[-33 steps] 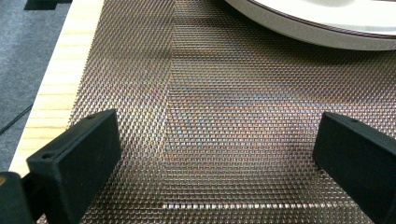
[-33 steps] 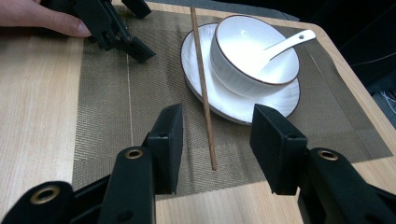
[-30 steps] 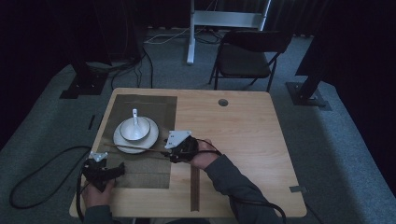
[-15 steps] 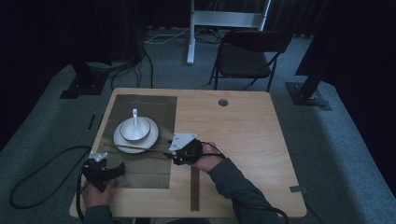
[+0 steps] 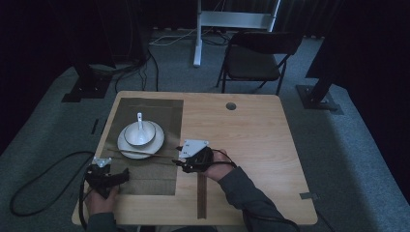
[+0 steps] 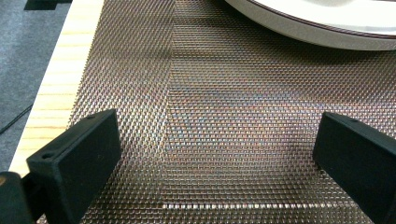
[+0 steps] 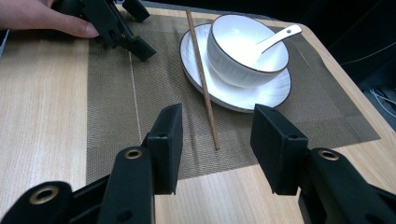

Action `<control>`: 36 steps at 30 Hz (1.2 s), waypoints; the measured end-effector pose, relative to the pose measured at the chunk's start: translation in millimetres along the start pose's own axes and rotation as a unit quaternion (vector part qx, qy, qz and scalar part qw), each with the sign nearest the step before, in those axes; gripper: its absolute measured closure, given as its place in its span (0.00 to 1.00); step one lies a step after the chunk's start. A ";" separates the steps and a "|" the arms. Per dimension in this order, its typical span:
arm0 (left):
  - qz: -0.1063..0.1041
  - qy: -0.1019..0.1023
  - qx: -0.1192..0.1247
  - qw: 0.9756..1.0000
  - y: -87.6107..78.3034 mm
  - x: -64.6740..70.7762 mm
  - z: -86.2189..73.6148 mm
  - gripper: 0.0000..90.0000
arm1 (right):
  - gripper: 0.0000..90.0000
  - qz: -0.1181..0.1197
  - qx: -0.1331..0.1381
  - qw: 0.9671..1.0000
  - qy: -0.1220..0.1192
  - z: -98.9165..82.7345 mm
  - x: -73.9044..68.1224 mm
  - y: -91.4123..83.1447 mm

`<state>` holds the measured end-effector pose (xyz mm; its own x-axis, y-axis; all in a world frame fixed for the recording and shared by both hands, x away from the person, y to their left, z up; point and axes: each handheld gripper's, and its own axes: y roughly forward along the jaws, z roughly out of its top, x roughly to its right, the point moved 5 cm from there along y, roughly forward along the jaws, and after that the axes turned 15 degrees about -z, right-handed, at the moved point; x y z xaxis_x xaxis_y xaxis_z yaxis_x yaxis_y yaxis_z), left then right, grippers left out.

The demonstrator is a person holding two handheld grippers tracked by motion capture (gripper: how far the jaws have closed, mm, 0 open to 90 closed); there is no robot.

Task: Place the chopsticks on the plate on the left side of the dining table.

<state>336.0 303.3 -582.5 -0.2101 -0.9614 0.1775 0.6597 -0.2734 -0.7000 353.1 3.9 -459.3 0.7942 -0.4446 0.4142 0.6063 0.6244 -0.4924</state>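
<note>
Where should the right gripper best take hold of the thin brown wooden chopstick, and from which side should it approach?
Probably the near end of the thin brown wooden chopstick, which lies on the woven mat. The far part rests on the white plate beside the bowl. The open right gripper already straddles it; lower from above, jaws across its width.

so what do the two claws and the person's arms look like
Both are black two-jaw tools with blocky rectangular jaws. The right claw carries a grey three-cornered plate on top, the left claw a small pale fitting. A black cable trails from the left one. The right arm wears a dark sleeve.
</note>
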 end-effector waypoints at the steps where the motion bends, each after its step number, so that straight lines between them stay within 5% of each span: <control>1: 0.000 0.000 0.000 1.000 0.0 0.0 0.0 0.02 | 0.59 0.000 -0.001 1.000 0.000 -0.9 0.1 -0.1; 36: 0.000 0.000 0.000 1.000 0.0 0.0 0.0 0.02 | 0.58 -0.008 -0.026 0.999 0.036 -40.7 -1.8 -9.2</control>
<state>336.0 303.3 -582.6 -0.2101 -0.9615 0.1770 0.6602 -0.2731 -0.6997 347.8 -27.2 -486.7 0.7843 -0.4997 0.3676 0.6185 0.5842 -0.5256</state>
